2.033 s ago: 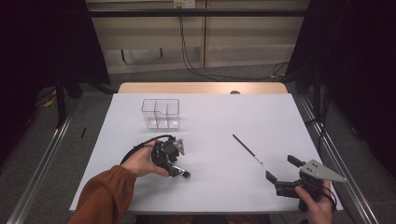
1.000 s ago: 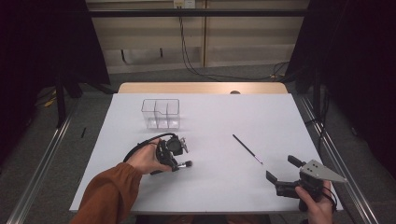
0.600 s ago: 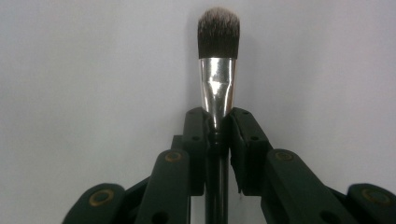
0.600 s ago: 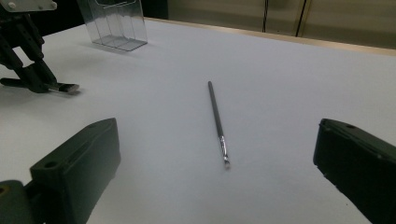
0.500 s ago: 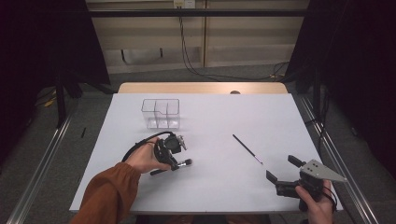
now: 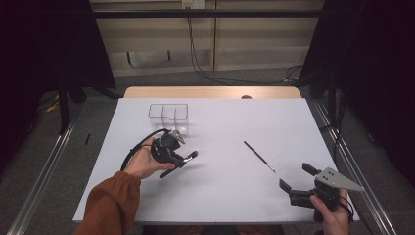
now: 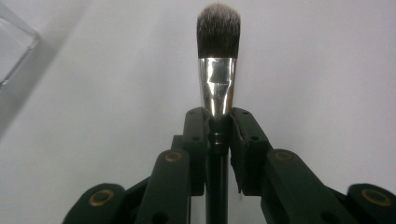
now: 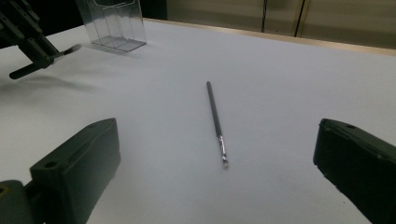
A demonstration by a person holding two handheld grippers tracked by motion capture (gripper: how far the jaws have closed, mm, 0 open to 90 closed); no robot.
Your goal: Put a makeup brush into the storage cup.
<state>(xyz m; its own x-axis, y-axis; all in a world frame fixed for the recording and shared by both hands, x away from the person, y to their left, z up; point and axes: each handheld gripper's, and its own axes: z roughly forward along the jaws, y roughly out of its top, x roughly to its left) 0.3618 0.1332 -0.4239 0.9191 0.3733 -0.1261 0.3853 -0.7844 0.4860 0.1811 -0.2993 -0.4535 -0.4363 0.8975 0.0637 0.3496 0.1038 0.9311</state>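
1. At the left of the high view, the left gripper (image 6: 183, 159) sits in a hand with an orange sleeve (image 6: 110, 203), lifted a little off the white table (image 6: 220, 196). Its jaws are clamped on a makeup brush (image 6: 179, 164), which lies roughly level, bristles pointing right.

2. The left gripper view adds what the high view is too small to tell: the jaws (image 7: 218, 135) pinch the brush (image 7: 215, 88) just below its shiny metal ferrule, the black handle runs back between them, and the dark bristle head has a pale tip.

3. Just beyond that gripper, toward the far side, stands a clear plastic organiser (image 6: 169, 116) with several compartments. The right gripper view shows it (image 8: 112, 23) from low down, upright, with the brush-holding left gripper (image 8: 56, 55) near it and casting a shadow on the table.

4. Right of centre lies a thin dark brush (image 6: 259, 156), flat on the table at a slant, well apart from both grippers. The right gripper view shows it (image 8: 215, 119) lengthwise, its small silvery tip nearest the camera.

5. At the near right, the right gripper (image 6: 297, 177) is held in a hand at the table's edge, grey plate on top. Its jaws stand wide apart with nothing between them; its own view (image 8: 219, 177) frames the thin brush between the two spread jaws.
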